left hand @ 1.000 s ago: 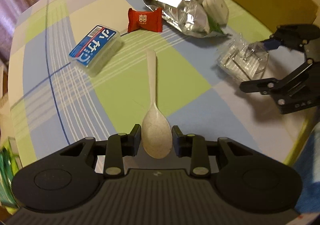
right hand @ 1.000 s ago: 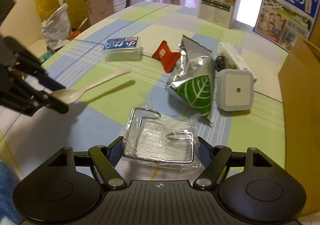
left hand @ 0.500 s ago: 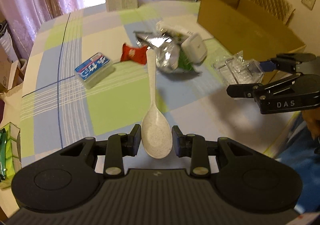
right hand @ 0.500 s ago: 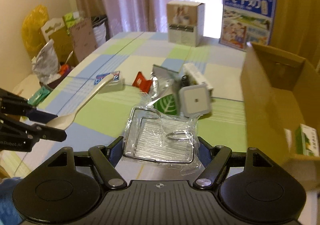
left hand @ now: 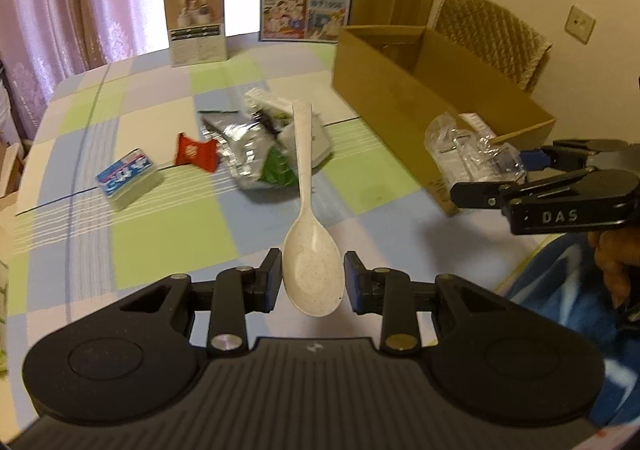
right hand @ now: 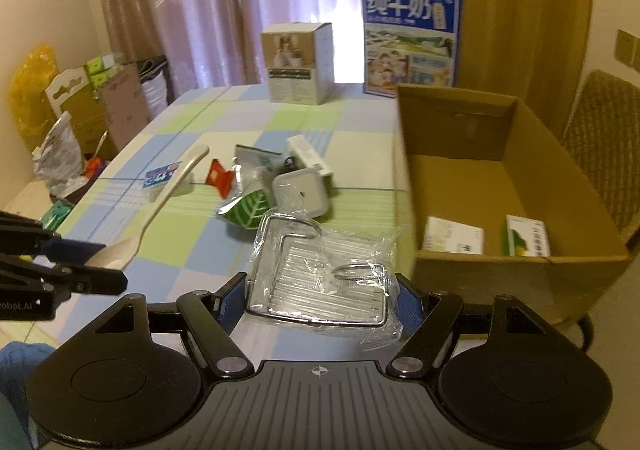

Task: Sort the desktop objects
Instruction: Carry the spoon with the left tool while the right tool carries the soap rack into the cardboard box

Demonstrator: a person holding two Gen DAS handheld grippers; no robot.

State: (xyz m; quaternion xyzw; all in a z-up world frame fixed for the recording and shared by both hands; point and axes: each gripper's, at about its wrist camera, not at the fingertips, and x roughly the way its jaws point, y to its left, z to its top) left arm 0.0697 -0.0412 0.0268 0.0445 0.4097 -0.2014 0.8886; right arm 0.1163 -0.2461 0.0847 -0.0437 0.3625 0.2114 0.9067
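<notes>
- Leftmost, the table's near-left rim (right hand: pixel 24 205) shows in the right wrist view, with bags and cardboard stacked on the floor beyond it.
- Above the near-left squares of the checked tablecloth (left hand: pixel 168 234) hangs the left gripper (left hand: pixel 312 282), its two fingers closed against the bowl of a cream spoon (left hand: pixel 310 250); the handle points away over the clutter, clear of the cloth.
- Between the gripper and the clutter lies a bare stretch of cloth.
- Mid-table sit a blue-labelled plastic case (left hand: pixel 128 177), a red sachet (left hand: pixel 196 155), a silver and green foil bag (left hand: pixel 248 153) and a white square device (right hand: pixel 302 189), close together, the last three touching or overlapping.
- Right of these, the right gripper (right hand: pixel 320 302) is clamped on a wire rack in clear wrap (right hand: pixel 320 274), held up off the table just beside the near-left corner of the cardboard box (right hand: pixel 472 262).
- That box stands open at the table's right side; two small packets lie on its floor, the rest of the floor bare.
- Far back, a white carton (right hand: pixel 298 61) and a blue milk carton (right hand: pixel 412 37) stand near the far rim, before pink curtains.
- A woven chair (left hand: pixel 492 33) stands behind the box.
</notes>
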